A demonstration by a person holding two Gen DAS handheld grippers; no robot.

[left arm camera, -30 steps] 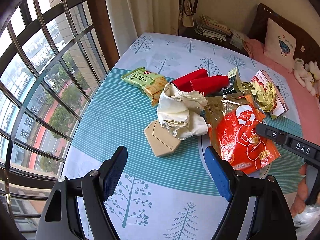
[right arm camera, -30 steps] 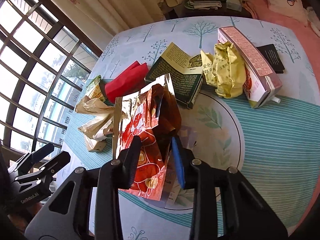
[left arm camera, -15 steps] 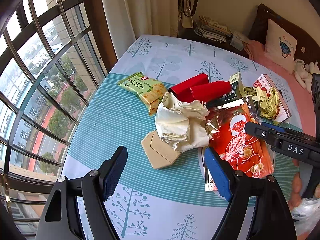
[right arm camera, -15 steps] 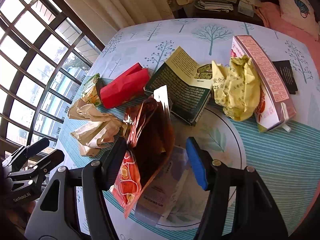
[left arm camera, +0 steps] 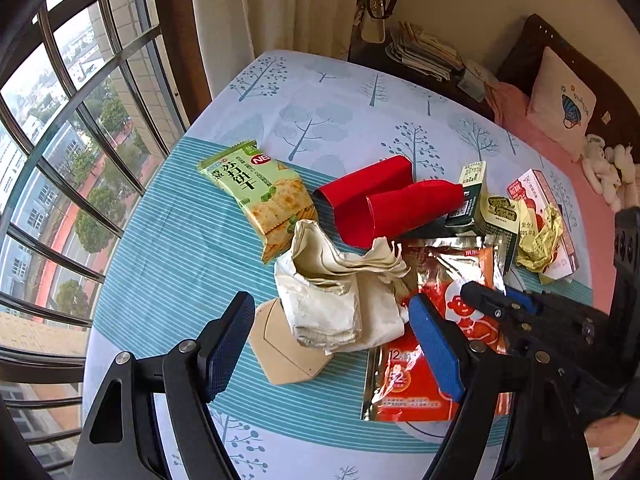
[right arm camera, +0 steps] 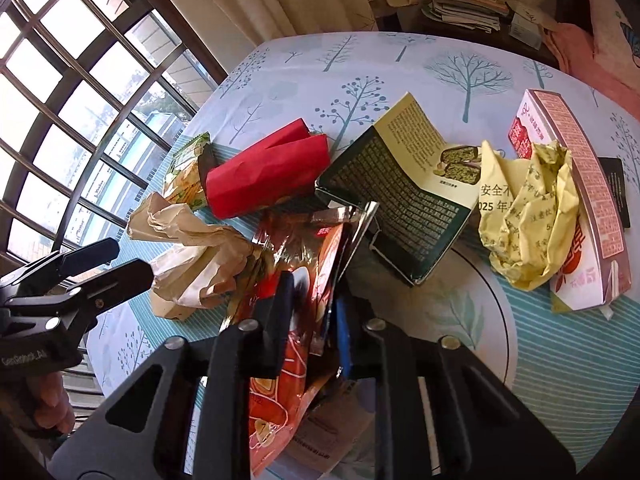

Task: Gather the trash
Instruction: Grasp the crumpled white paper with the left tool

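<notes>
Crinkled red foil snack bag (right arm camera: 304,264), seemingly opened

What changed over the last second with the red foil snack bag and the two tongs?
The right tongs opened around the red foil snack bag, then have just been closing and now pinch it. The left tongs stayed wide open and empty, drawing nearer the crumpled paper bag. The red cups and cracker packet lie as before.
</notes>
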